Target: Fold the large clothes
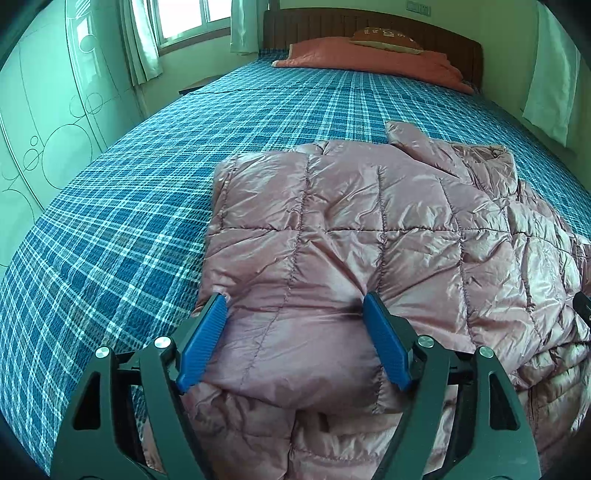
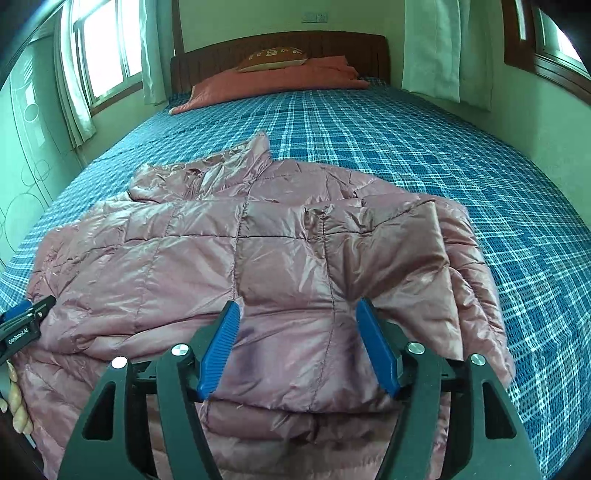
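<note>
- 2 grippers reach over the near edge of a pink quilted puffer jacket (image 1: 369,229) on the bed.
- Left gripper (image 1: 295,306): blue pads (image 1: 205,339) spread wide, released, a bulge of jacket fabric between them with no pinch visible.
- Right gripper (image 2: 297,310): jaws likewise parted, released, fabric bulging between its blue pads (image 2: 376,343).
- Fingers of the person's left hand (image 2: 16,402) show at the right view's left edge.
- Jacket lies folded, collar pointing toward the headboard, on the blue plaid bedsheet (image 1: 110,221).
- Farther off, an orange blanket (image 2: 280,83) and a brown pillow (image 2: 273,59) rest against the wooden headboard (image 1: 369,27).
</note>
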